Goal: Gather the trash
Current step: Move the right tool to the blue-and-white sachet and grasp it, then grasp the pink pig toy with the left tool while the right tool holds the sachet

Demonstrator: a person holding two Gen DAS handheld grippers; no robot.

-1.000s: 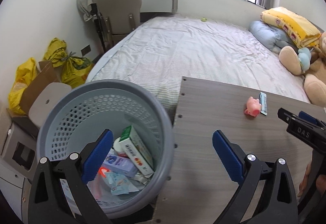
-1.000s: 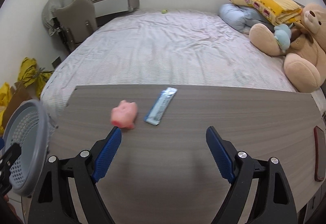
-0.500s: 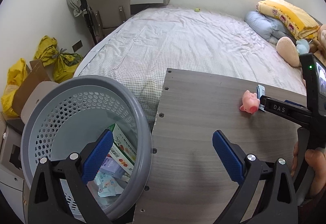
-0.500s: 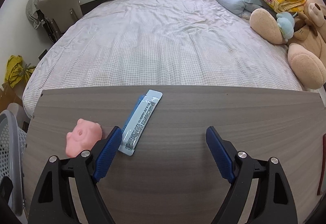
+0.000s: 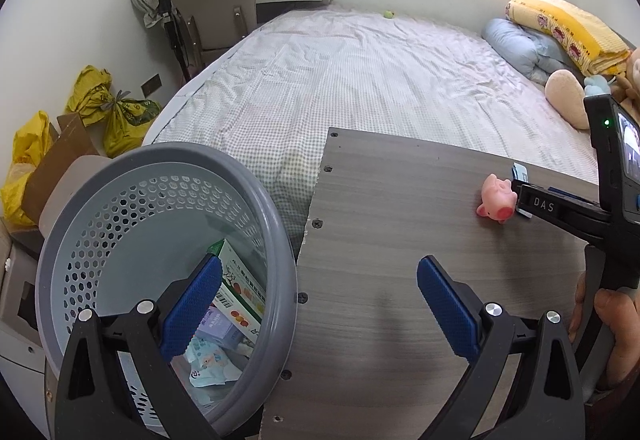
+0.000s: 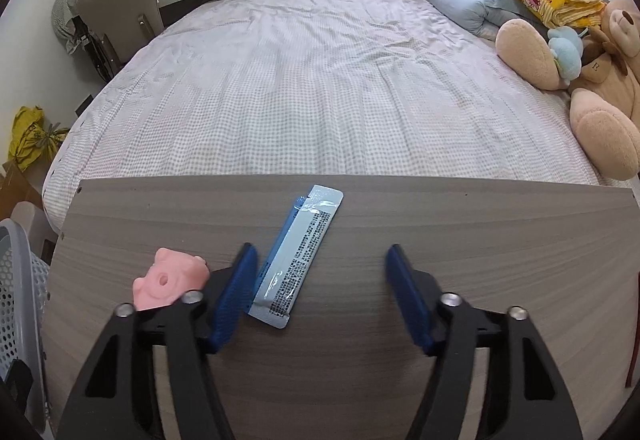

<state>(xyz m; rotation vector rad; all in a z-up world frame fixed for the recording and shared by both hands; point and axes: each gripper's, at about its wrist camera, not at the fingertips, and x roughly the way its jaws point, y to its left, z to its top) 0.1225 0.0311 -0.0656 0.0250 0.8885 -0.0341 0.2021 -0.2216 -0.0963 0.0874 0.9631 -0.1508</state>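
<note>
From the left wrist, the left gripper (image 5: 320, 304) has its fingers wide apart, straddling the rim of the grey basket (image 5: 276, 236) (boxes and wrappers lie inside) and the worktop (image 5: 400, 224) edge. From the right wrist, the right gripper (image 6: 320, 292) is spread over the blue sachet (image 6: 298, 264) lying flat on the worktop, its left finger (image 6: 234, 300) between sachet and pink pig toy (image 6: 168, 280).
</note>
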